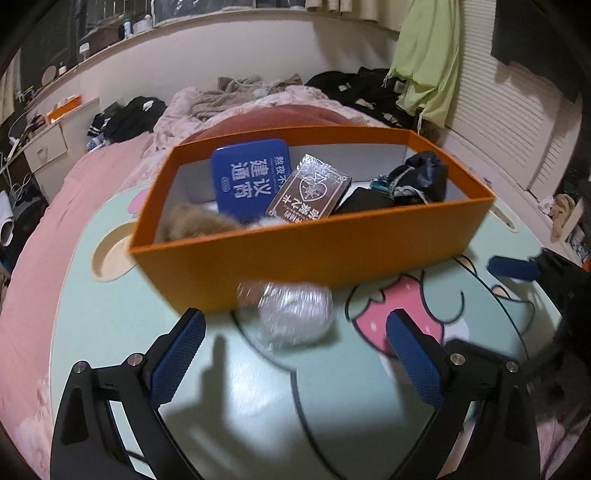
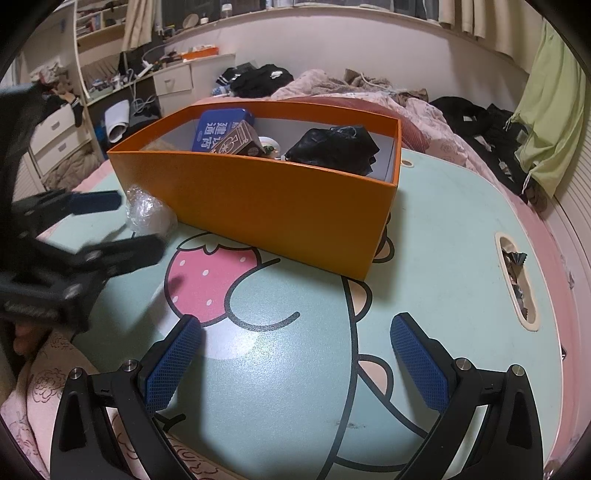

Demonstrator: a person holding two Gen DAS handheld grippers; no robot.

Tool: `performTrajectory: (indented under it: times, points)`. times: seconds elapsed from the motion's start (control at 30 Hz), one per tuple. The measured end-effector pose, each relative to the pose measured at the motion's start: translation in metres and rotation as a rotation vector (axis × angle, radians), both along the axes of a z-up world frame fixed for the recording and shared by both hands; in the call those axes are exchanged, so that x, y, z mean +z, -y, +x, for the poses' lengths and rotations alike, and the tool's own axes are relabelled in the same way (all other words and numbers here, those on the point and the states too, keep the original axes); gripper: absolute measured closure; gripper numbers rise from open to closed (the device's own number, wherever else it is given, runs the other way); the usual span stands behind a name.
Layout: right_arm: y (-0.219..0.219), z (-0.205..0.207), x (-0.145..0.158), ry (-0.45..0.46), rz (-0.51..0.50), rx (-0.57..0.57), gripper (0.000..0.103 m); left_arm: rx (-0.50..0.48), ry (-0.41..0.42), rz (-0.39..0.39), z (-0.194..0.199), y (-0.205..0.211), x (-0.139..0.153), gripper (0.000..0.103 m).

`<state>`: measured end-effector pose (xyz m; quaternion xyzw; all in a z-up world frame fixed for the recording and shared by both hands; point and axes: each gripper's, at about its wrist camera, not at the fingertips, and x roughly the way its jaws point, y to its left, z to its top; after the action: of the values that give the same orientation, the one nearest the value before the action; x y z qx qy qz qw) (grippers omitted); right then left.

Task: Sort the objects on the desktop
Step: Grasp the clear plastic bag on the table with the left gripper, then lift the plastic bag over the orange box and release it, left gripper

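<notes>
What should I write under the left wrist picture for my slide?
Open left gripper faces a plastic-wrapped ball beside the orange box.

Clear wrapped bundle [image 1: 295, 314] smeared by blur, contents unreadable. Furry brown thing [image 1: 199, 221] half hidden behind orange box [image 1: 314, 251] near wall. Left gripper [image 2: 122, 225] blurred, cut off at left edge. Table [image 2: 443, 229] slot contents unclear.

Bedroom: pink bed [image 2: 424, 110] w/ strewn clothes, white drawers [image 2: 173, 79], slatted doors [image 1: 498, 110], curtains [image 2: 480, 22].
</notes>
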<state>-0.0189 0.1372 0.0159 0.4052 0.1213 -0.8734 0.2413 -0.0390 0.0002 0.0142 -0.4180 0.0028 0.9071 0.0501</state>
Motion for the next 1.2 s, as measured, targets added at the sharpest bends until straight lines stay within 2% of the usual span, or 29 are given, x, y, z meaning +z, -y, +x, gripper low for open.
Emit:
performTrajectory:
  times: [0.03, 0.07, 0.1, 0.13, 0.27, 0.43, 0.6, 0.7, 0.73, 0.77, 0.8, 0.87, 0.97, 1.07, 1.2]
  points:
    - [0.000, 0.000, 0.000, 0.000, 0.000, 0.000, 0.000, 0.003, 0.019, -0.004, -0.005, -0.001, -0.003, 0.026]
    - [0.000, 0.000, 0.000, 0.000, 0.000, 0.000, 0.000, 0.007, 0.040, -0.004, -0.009, -0.001, -0.005, 0.046]
    - [0.000, 0.000, 0.001, 0.000, 0.000, 0.000, 0.000, 0.010, 0.023, 0.003, -0.007, 0.000, -0.003, 0.063]
    - [0.001, 0.000, 0.003, 0.001, -0.001, 0.000, 0.000, 0.001, 0.028, 0.019, -0.006, 0.002, -0.002, 0.069]
    - [0.001, 0.000, 0.002, 0.001, 0.000, 0.000, 0.000, -0.005, -0.006, 0.066, 0.007, 0.008, 0.006, 0.069]
    - [0.000, 0.000, 0.002, 0.000, -0.001, 0.000, 0.000, -0.048, -0.101, 0.084, 0.011, 0.003, 0.046, 0.069]
    - [0.000, 0.000, 0.001, 0.000, -0.002, 0.001, 0.000, -0.069, -0.172, 0.058, -0.017, -0.009, 0.085, 0.069]
    - [0.000, 0.000, 0.002, 0.000, -0.002, 0.001, 0.000, -0.054, -0.170, 0.091, -0.043, -0.009, 0.091, 0.067]
    - [0.000, 0.000, 0.002, 0.000, -0.002, 0.001, 0.000, -0.039, -0.158, 0.101, -0.051, -0.008, 0.089, 0.062]
    - [0.002, 0.000, 0.004, -0.001, -0.002, 0.001, 0.000, -0.015, -0.125, 0.092, -0.064, -0.008, 0.083, 0.037]
    - [0.003, 0.000, 0.006, -0.001, -0.002, 0.001, 0.000, 0.019, -0.078, 0.063, -0.075, -0.009, 0.073, 0.016]
    - [0.003, 0.001, 0.006, -0.001, -0.002, 0.001, 0.000, 0.057, -0.029, 0.030, -0.086, -0.011, 0.052, 0.016]
    - [0.005, 0.000, 0.007, -0.001, -0.002, 0.001, 0.000, 0.058, 0.023, 0.012, -0.082, -0.012, 0.028, 0.017]
    - [0.007, -0.003, 0.009, -0.001, -0.001, 0.001, 0.000, 0.073, -0.056, 0.025, -0.060, -0.008, 0.034, 0.016]
    - [0.008, -0.004, 0.009, -0.001, -0.001, 0.001, 0.000, 0.083, -0.188, 0.009, -0.020, -0.004, 0.068, 0.016]
